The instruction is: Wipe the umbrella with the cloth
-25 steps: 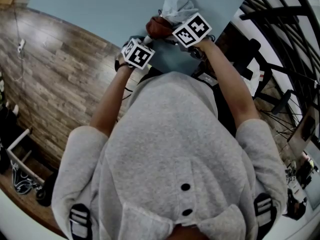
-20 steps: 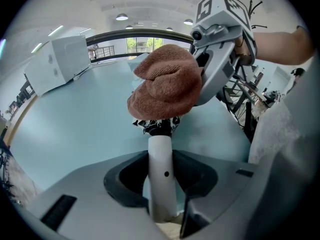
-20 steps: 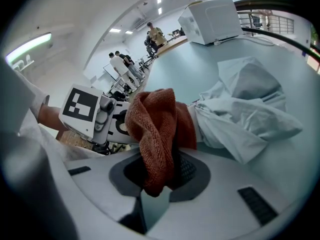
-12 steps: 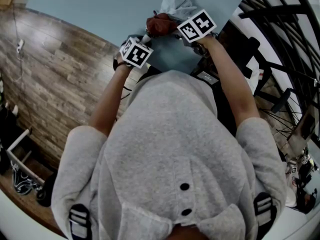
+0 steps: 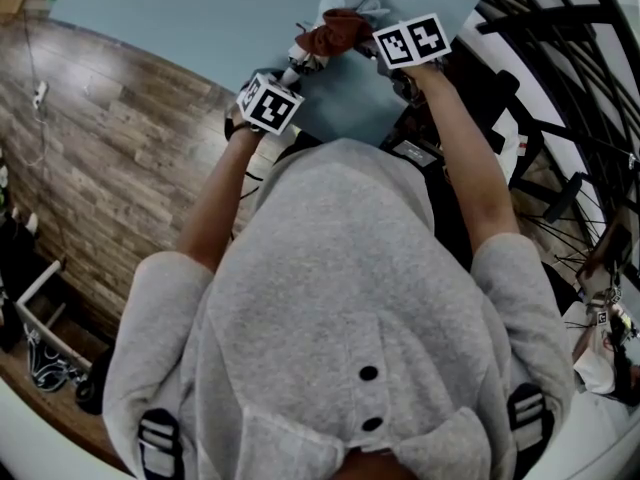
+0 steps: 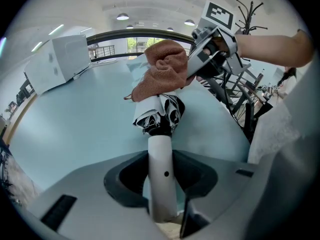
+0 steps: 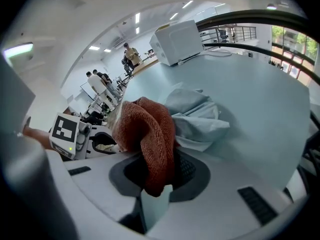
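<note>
Right claw point(image 7: 156, 184), cloth point(image 7: 150, 134) on umbrella point(image 6: 160, 116), near table edge point(image 5: 160, 48)

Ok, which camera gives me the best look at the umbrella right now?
Left gripper view: the umbrella runs from its white handle, clamped in the left gripper, up to the folded canopy under the cloth. Head view shows only a sliver of handle. In the right gripper view the cloth hides it.
</note>
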The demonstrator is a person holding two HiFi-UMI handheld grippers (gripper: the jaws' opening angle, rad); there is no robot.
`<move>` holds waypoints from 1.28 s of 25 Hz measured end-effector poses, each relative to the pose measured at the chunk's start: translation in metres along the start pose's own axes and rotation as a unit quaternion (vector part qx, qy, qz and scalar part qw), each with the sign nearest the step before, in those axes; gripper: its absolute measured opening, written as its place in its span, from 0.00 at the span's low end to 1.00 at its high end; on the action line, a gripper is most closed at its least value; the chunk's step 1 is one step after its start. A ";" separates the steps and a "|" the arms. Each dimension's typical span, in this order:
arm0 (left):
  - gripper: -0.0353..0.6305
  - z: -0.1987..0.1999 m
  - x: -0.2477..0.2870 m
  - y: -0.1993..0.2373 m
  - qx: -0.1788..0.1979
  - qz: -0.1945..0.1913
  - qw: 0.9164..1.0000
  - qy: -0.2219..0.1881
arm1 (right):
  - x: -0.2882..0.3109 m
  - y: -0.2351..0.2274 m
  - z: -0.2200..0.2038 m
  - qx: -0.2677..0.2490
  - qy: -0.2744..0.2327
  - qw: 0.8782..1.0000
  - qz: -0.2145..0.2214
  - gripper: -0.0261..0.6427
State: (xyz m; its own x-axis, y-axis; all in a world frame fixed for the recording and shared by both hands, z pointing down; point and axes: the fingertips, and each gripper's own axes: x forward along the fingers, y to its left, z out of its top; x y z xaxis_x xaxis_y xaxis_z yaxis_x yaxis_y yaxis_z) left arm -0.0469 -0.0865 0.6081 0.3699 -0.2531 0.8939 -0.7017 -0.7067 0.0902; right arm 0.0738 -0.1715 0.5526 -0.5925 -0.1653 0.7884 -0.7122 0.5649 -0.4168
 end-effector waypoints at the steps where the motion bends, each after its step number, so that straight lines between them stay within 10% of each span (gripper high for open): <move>1: 0.29 -0.001 0.000 0.000 0.000 0.000 1.000 0.001 | -0.001 -0.002 0.000 0.004 -0.004 1.000 -0.002 0.16; 17: 0.29 0.000 -0.001 0.000 0.002 0.006 1.000 0.005 | -0.056 -0.076 0.008 0.080 -0.101 0.980 -0.152 0.16; 32: 0.29 0.007 -0.030 -0.001 -0.022 0.003 0.999 -0.032 | -0.139 -0.076 0.001 0.022 -0.194 0.951 -0.241 0.16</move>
State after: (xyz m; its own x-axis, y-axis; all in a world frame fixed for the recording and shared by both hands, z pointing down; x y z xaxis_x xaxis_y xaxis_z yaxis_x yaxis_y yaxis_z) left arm -0.0532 -0.0830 0.5780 0.4027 -0.3007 0.8645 -0.7302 -0.6751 0.1053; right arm 0.2095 -0.1924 0.4744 -0.2818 -0.6871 0.6697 -0.9461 0.3152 -0.0747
